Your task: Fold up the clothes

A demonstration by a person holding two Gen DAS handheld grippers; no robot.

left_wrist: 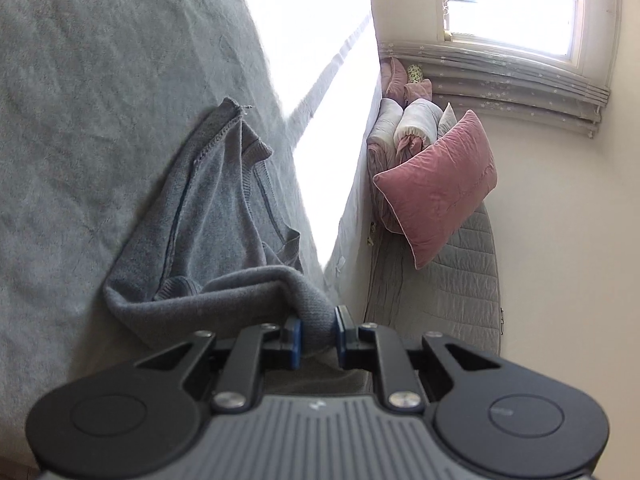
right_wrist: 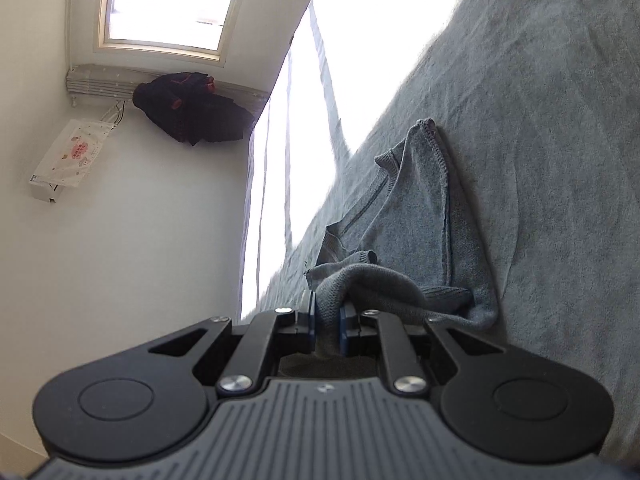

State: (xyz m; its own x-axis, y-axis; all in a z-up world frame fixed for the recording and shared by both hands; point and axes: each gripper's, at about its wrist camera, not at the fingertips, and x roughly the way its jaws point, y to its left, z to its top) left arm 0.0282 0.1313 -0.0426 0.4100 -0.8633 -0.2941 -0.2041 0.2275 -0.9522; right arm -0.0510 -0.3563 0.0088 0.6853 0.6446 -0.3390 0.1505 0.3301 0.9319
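A grey knitted sweater (left_wrist: pixel 224 200) lies bunched on a grey bed cover (left_wrist: pixel 80 120). In the left wrist view my left gripper (left_wrist: pixel 317 334) is shut on a thick roll of the sweater's edge, pinched between its blue pads. The right wrist view shows the same sweater (right_wrist: pixel 408 216) from the other side. There my right gripper (right_wrist: pixel 327 326) is shut on another bunched edge of the knit. The garment's far corner (right_wrist: pixel 426 124) rests on the bed cover (right_wrist: pixel 540 160). Its seams and inner stitching show. The cloth behind both pairs of pads is hidden.
A pink pillow (left_wrist: pixel 436 184) and rolled bedding (left_wrist: pixel 404 128) lean on a quilted grey headboard (left_wrist: pixel 452 288) by the wall. Dark clothes (right_wrist: pixel 188 108) hang under a window (right_wrist: pixel 172 4). A bright sunlit patch (left_wrist: pixel 320 60) covers the far bed.
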